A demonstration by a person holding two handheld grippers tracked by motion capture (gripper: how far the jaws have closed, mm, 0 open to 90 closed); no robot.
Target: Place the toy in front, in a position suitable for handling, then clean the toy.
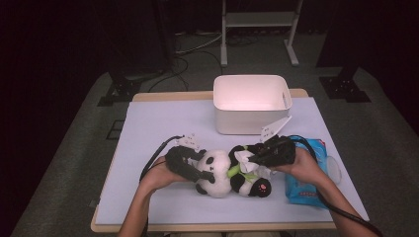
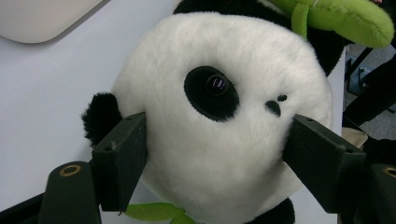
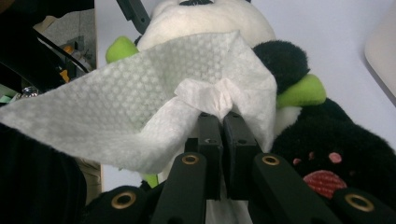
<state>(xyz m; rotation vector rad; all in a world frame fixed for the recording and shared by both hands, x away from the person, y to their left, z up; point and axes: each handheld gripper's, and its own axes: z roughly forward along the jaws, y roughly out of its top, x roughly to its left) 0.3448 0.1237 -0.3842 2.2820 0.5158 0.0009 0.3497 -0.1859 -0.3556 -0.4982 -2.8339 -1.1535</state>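
Note:
A black-and-white plush panda (image 1: 217, 174) lies on its side in the middle of the pale mat, with a green plush bamboo stalk (image 1: 235, 170) at its chest. My left gripper (image 1: 206, 169) clamps the panda's head (image 2: 219, 116) from both sides, and the fingers (image 2: 122, 158) dent the fur. My right gripper (image 1: 253, 158) is shut on a bunched corner of a white embossed wipe (image 3: 140, 102), which spreads over the panda's body (image 3: 210, 18). The right gripper's tip (image 3: 223, 116) hovers just above the dark belly and a foot with pink pads (image 3: 327, 179).
A white open bin (image 1: 249, 126) stands behind the panda at the back of the mat (image 1: 148, 128). A blue pack of wipes (image 1: 302, 191) lies at the right under the right hand. Cables trail from both grippers toward the table's front edge.

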